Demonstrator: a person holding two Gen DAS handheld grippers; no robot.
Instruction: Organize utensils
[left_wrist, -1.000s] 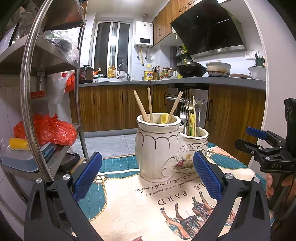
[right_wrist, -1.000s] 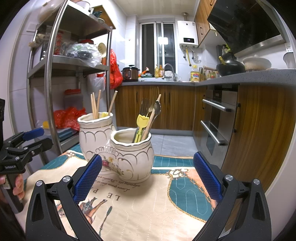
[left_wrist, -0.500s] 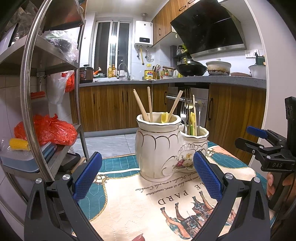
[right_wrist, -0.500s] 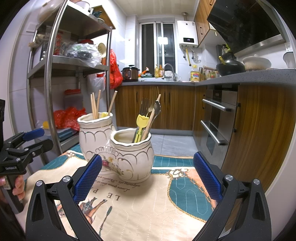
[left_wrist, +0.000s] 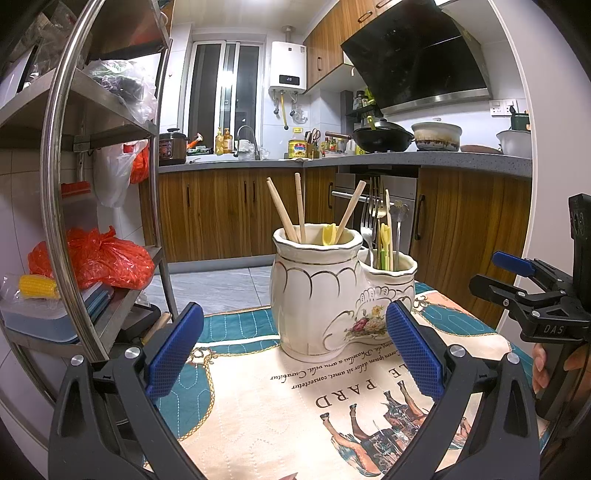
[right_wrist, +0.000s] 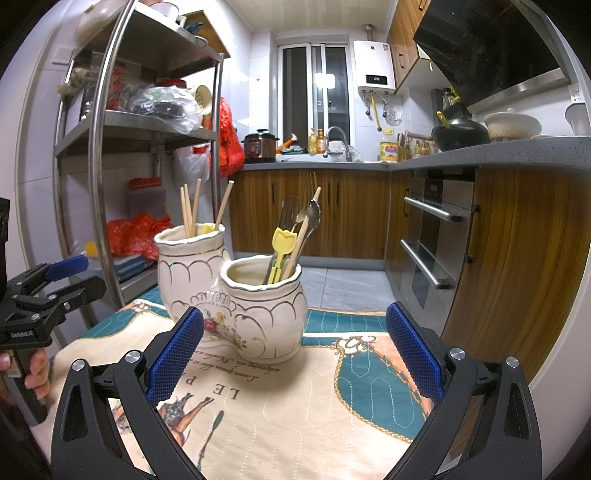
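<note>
Kitchen cabinets back a printed cloth (left_wrist: 258, 413) where the twin ceramic holder (left_wrist: 317, 291) stands. Chopsticks (left_wrist: 295, 210) fill its taller pot, forks (right_wrist: 290, 218) the lower; sorting looks finished. Left gripper (left_wrist: 295, 354) and right gripper (right_wrist: 293, 354) gape wide, empty, near the holder, unchanged from before.

Covering the table: a quilted cloth (left_wrist: 258, 417) in cream and teal, printed with horses and lettering. Standing to the left: a steel shelf rack (left_wrist: 55, 192), carrying red plastic bags (left_wrist: 96, 258) and a corn cob (left_wrist: 37, 287) on a lidded box. Sitting on the grey kitchen counter (right_wrist: 480, 153): a black wok (left_wrist: 382, 138), a white pot (left_wrist: 436, 134), a rice cooker (right_wrist: 259, 143). Hanging beside the window (right_wrist: 314, 99): a white water heater (right_wrist: 373, 75).
</note>
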